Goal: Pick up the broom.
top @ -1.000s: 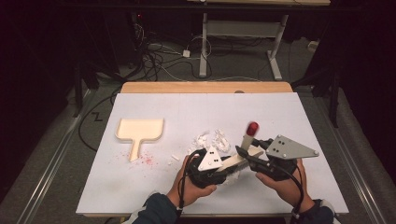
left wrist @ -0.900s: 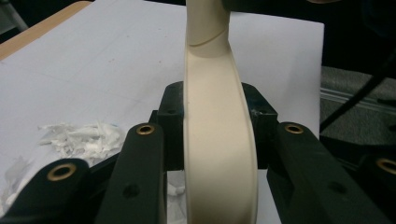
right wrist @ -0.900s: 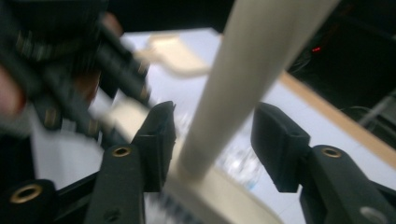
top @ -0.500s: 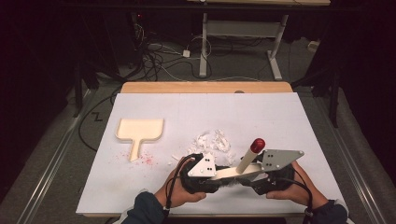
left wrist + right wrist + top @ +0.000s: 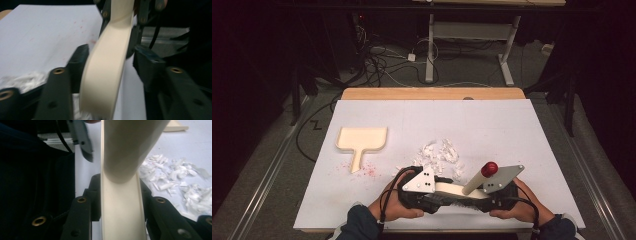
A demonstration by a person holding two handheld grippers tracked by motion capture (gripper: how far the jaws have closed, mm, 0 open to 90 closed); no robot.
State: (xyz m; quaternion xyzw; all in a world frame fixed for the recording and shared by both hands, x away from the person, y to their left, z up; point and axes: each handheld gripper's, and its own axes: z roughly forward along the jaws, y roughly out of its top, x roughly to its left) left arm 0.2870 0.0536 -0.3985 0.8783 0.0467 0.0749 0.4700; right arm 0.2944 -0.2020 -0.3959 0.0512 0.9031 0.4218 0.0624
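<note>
A cream hand brush [image 5: 451, 188] with a red-tipped handle [image 5: 489, 169] hangs between both grippers near the table's front edge. My right gripper [image 5: 473, 199] is shut on the brush body [image 5: 122, 215]; its jaws have just been closing and press both sides, as seen around the right gripper [image 5: 120, 185]. My left gripper [image 5: 443, 196] is open; its jaws have just been opening. The brush body [image 5: 105, 80] runs between the left gripper [image 5: 111, 53] jaws with a gap on one side. A cream dustpan [image 5: 362, 139] lies at the left.
A pile of white paper scraps [image 5: 439, 154] lies just beyond the grippers, also at the right in the right gripper view [image 5: 175, 180]. Red specks [image 5: 368, 170] dot the white table sheet [image 5: 512, 130] beside the dustpan's handle. Cables and table legs sit on the floor behind.
Both hands have drawn back toward the table's front edge with the brush, and the right one has sunk. The handle now leans further over to the right.
</note>
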